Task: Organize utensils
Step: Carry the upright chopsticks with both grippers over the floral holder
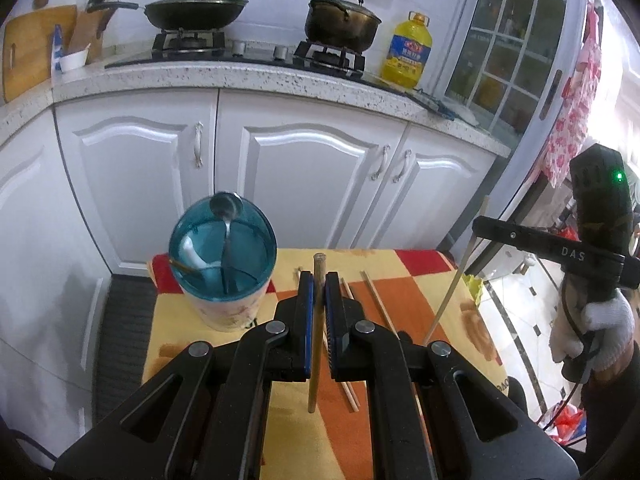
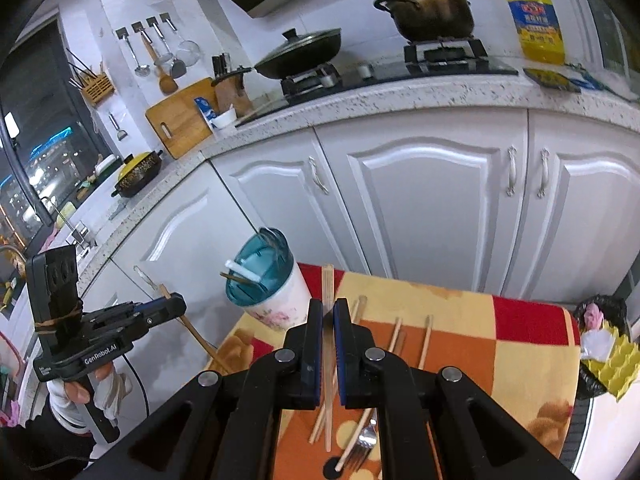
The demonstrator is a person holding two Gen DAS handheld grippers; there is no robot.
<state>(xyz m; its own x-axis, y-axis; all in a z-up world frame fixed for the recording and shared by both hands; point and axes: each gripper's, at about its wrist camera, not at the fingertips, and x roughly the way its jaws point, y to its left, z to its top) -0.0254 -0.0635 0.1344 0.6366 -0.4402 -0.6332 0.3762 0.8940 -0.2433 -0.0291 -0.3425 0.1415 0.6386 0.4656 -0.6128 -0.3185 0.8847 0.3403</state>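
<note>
My left gripper is shut on a round wooden chopstick, held above the checked cloth. To its left stands a white cup with a teal slotted lid; a metal spoon and a white utensil stick out of it. My right gripper is shut on a pale flat chopstick, with the cup ahead to its left. Each gripper shows in the other's view: the right gripper and the left gripper. Several loose chopsticks and a fork lie on the cloth.
White cabinets stand close behind the small table. The counter above carries a wok, a pot and an oil bottle. A black bin stands off the table's right end. A gloved hand holds the right gripper.
</note>
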